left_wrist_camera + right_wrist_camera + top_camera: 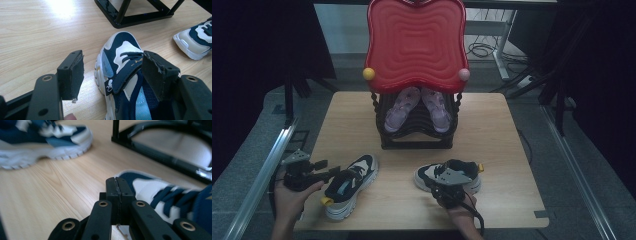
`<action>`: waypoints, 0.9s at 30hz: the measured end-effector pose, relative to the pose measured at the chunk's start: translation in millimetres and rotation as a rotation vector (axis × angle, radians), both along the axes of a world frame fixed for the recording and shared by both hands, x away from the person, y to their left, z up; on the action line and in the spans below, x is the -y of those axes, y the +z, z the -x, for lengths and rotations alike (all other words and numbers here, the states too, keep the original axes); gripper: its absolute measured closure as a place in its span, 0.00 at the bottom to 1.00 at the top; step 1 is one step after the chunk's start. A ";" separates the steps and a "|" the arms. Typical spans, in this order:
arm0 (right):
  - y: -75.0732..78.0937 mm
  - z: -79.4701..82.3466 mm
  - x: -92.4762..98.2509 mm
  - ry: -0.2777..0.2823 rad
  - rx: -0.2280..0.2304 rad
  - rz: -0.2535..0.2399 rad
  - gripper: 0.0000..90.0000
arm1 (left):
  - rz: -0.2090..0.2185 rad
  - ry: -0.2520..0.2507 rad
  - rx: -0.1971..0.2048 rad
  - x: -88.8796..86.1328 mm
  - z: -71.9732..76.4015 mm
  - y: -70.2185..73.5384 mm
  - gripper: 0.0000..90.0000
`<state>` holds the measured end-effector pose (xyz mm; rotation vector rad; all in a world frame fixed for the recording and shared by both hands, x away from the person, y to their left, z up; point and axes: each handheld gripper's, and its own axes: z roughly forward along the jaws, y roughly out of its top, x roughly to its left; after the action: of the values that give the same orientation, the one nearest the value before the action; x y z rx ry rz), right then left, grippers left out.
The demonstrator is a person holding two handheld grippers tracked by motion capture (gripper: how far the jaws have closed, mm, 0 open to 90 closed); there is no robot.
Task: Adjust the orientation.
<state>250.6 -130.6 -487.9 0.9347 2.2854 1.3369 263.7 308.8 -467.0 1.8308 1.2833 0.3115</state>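
Both grippers are seen before the black wire shoe rack [417, 142]: left gripper [112, 72] spread astride the navy-and-white sneaker [125, 75], right gripper [117, 187] pressed together beside its twin sneaker [160, 195]. No writing is legible.

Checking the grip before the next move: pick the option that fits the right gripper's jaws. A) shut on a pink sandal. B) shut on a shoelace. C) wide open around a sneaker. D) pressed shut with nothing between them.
D: in the right gripper view the right gripper has its jaws pressed together, empty, beside the navy-and-white sneaker.
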 end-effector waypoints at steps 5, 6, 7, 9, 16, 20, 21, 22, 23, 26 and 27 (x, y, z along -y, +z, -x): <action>31.1 -6.2 22.9 -0.028 0.057 -0.067 1.00 | 0.000 -0.002 0.000 0.9 0.1 0.1 0.39; 35.2 -8.8 27.2 -0.037 0.065 -0.071 1.00 | -0.001 -0.004 0.000 1.3 0.2 0.2 0.39; 39.7 -12.9 32.8 -0.044 0.066 -0.082 1.00 | -0.001 -0.005 0.000 1.7 0.2 0.1 0.39; 47.3 -23.3 45.5 -0.062 0.072 -0.087 1.00 | -0.002 -0.004 -0.003 2.1 -0.3 -0.5 0.39; 50.1 -58.1 87.3 -0.128 0.062 -0.103 1.00 | -0.005 -0.009 -0.009 3.6 -2.0 -2.7 0.39; 46.3 -69.6 106.9 -0.167 0.054 -0.107 1.00 | -0.004 -0.010 -0.008 3.9 -1.7 -2.5 0.39; 44.9 -72.0 112.0 -0.179 0.047 -0.109 1.00 | -0.005 -0.011 -0.008 3.7 -1.4 -2.0 0.39; 40.1 -77.6 127.7 -0.210 0.030 -0.127 1.00 | -0.005 -0.010 -0.006 3.4 -1.2 -1.7 0.39; 38.4 -79.5 134.2 -0.220 0.019 -0.134 1.00 | -0.003 -0.010 -0.006 2.9 -1.3 -1.6 0.39; 32.3 -83.6 147.6 -0.232 -0.001 -0.136 1.00 | -0.004 -0.011 -0.009 2.6 -1.7 -2.3 0.39; 29.7 -84.7 151.6 -0.231 -0.009 -0.136 1.00 | -0.004 -0.011 -0.009 2.9 -1.9 -2.5 0.39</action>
<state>335.3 -282.2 -458.2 1.2096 2.0383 1.4011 265.6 305.9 -469.5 1.8443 1.2785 0.3007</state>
